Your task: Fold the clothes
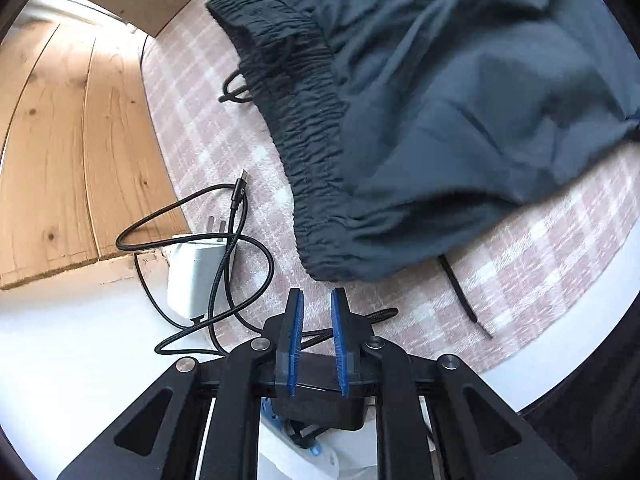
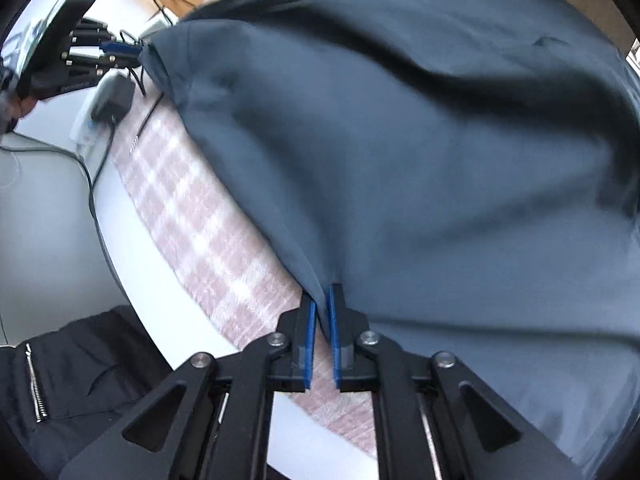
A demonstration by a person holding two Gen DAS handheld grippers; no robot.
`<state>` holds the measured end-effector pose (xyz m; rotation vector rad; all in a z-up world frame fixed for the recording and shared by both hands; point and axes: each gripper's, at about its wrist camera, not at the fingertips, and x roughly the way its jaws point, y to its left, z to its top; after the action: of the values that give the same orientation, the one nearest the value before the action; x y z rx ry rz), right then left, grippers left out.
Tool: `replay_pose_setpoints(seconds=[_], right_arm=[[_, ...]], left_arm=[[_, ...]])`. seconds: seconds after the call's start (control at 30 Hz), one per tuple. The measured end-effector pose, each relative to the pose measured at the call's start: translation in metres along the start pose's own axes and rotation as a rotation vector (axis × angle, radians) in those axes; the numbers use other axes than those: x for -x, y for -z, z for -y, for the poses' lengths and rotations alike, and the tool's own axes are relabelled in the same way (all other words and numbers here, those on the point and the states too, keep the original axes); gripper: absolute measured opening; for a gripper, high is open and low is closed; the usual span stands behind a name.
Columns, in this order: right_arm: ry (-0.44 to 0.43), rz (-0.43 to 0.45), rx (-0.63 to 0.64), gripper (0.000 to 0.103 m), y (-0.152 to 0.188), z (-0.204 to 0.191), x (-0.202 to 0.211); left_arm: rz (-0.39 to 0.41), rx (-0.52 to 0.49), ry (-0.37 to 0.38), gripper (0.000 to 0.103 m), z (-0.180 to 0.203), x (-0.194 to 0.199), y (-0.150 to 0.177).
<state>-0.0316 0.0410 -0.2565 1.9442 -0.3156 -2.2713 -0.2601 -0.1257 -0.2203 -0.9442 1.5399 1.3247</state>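
Note:
Dark blue-grey trousers (image 1: 440,100) with a gathered elastic waistband (image 1: 308,132) lie on a pink plaid cloth (image 1: 208,132) over a round white table (image 1: 80,340). My left gripper (image 1: 317,300) is open with nothing between its blue pads, its tips just short of the waistband's near corner. In the right wrist view the trousers (image 2: 420,160) fill most of the frame, blurred and partly raised. My right gripper (image 2: 321,300) is shut on a fold of their edge. The left gripper (image 2: 128,54) shows far off at the garment's other corner.
A white charger (image 1: 192,276) and a looped black cable (image 1: 224,240) lie on the table's left side. A black drawstring (image 1: 464,296) trails from under the trousers. A black adapter (image 2: 112,98) sits near the cloth's edge. A black zipped garment (image 2: 60,392) is below the table, over a wooden floor (image 1: 60,140).

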Motion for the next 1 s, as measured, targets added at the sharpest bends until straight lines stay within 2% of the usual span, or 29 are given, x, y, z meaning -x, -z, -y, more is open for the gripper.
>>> replay_pose_setpoints(seconds=[0.07,0.17,0.23,0.27,0.37,0.47,0.53,0.63,0.7,0.87,0.93,1.0], right_arm=[[-0.01,0.04,-0.001,0.015,0.009,0.001,0.018],[-0.048,0.12,-0.038,0.025,0.035,0.012,0.055],[-0.047,0.192,-0.136,0.033,0.066,0.035,0.082],[-0.045,0.229,-0.187,0.033,0.082,0.047,0.095],[0.025,0.338,-0.485,0.033,0.155,0.115,0.125],[0.204,0.394,-0.817,0.033,0.257,0.191,0.146],[0.306,0.398,-1.013,0.033,0.326,0.239,0.155],[0.362,0.416,-1.222,0.033,0.415,0.298,0.167],[0.316,0.452,-1.278,0.033,0.451,0.327,0.171],[0.267,0.442,-1.23,0.038,0.476,0.366,0.167],[0.218,0.443,-1.193,0.038,0.476,0.376,0.162],[0.212,0.44,-1.151,0.039,0.473,0.382,0.16]], left_arm=[[0.029,-0.014,-0.007,0.029,0.0,0.012,0.002],[0.059,-0.014,-0.05,0.029,-0.007,0.031,0.008],[0.091,0.01,-0.082,0.028,-0.008,0.051,0.011],[0.128,0.022,-0.071,0.028,-0.007,0.063,0.011],[0.227,0.001,0.002,0.029,0.016,0.089,-0.005],[0.27,-0.096,0.07,0.032,0.077,0.101,-0.028],[0.298,-0.161,0.116,0.033,0.117,0.11,-0.043],[0.339,-0.259,0.184,0.036,0.177,0.123,-0.066],[0.367,-0.324,0.229,0.036,0.218,0.131,-0.081],[0.326,-0.357,0.253,0.036,0.271,0.115,-0.107],[0.318,-0.324,0.263,0.036,0.277,0.113,-0.114],[0.318,-0.276,0.274,0.036,0.274,0.114,-0.117]])
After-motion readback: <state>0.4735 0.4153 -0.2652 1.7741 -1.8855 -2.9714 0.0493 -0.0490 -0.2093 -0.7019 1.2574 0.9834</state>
